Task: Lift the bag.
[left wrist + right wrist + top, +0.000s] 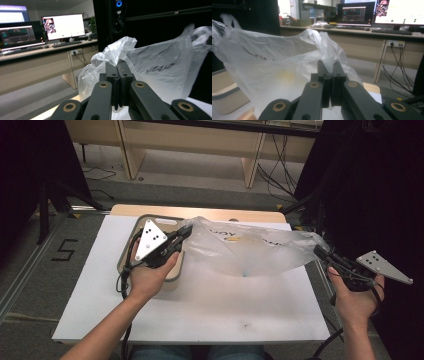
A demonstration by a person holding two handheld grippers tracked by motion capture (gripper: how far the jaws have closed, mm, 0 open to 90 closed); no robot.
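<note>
The bag (250, 247), a thin translucent plastic one with faint print, hangs stretched between the two grippers above the white surface (200, 305), its middle sagging almost to the sheet. The left gripper (186, 231) has its jaws clamped on one bunched edge of the bag, over the beige tray (125, 250) at the far left of the surface; in the left gripper view the jaws stand together with film gathered at their tips. The right gripper (320, 252) is off the right edge of the surface, jaws likewise pressed together on the opposite edge, as the right gripper view shows with plastic crumpled around the tips. The step in hand looks like spreading or opening the bag by pulling its two sides apart. To do it well, keep both grips firm, since thin film slips easily from narrow jaws, and pull level and evenly so neither side tears or jerks free. Holding both hands at matching height should keep the mouth from twisting. If the bag is meant for the tray, lower the left side over the rim gently, keeping tension so the sagging middle does not drag across the surface.
</note>
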